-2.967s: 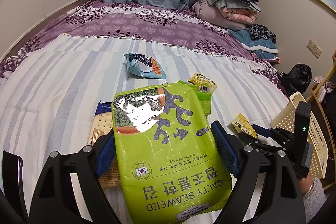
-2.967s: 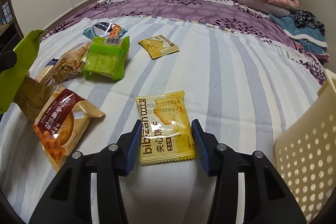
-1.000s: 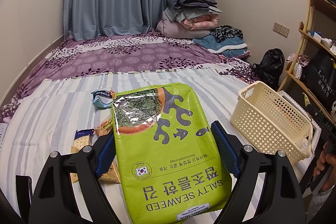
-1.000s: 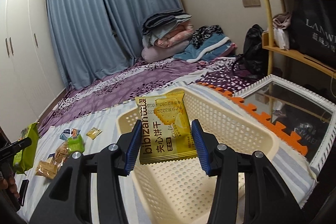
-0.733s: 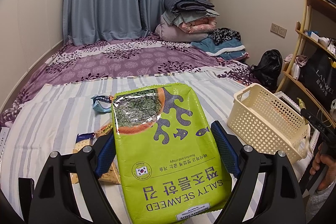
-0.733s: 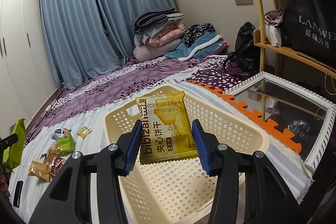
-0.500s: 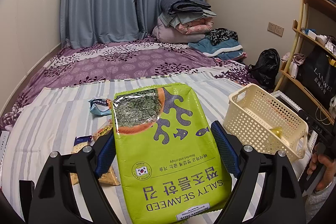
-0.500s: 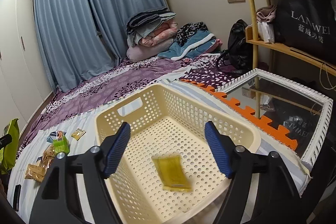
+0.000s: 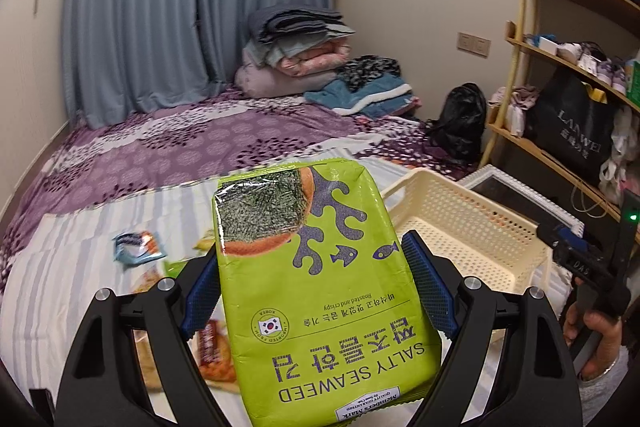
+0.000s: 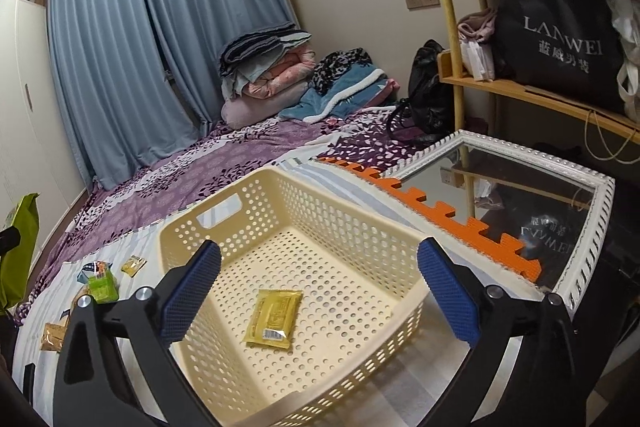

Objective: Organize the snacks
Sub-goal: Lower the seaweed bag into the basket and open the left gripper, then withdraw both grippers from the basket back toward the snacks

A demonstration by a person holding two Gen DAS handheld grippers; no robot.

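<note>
My left gripper (image 9: 316,267) is shut on a large green seaweed bag (image 9: 320,287), held up above the striped bed with the cream basket (image 9: 460,223) just beyond it to the right. That bag also shows at the left edge of the right wrist view (image 10: 20,251). My right gripper (image 10: 320,267) hovers over the cream basket (image 10: 348,203); its jaws are opening wide with nothing between them. A yellow cracker packet (image 10: 274,317) lies flat on the basket floor below. Several loose snacks lie on the bed: a blue packet (image 9: 134,247), a green packet (image 10: 103,287) and a small yellow packet (image 10: 134,264).
A white-framed mirror (image 10: 520,207) and an orange foam mat (image 10: 440,215) lie right of the basket. A wooden shelf (image 10: 520,87) with a black bag stands behind. Folded bedding (image 10: 272,67) is piled by the curtains. A hand (image 9: 592,331) shows at the right edge.
My right gripper opened and the yellow cracker packet dropped into the basket. My left gripper carried the seaweed bag closer to the basket.
</note>
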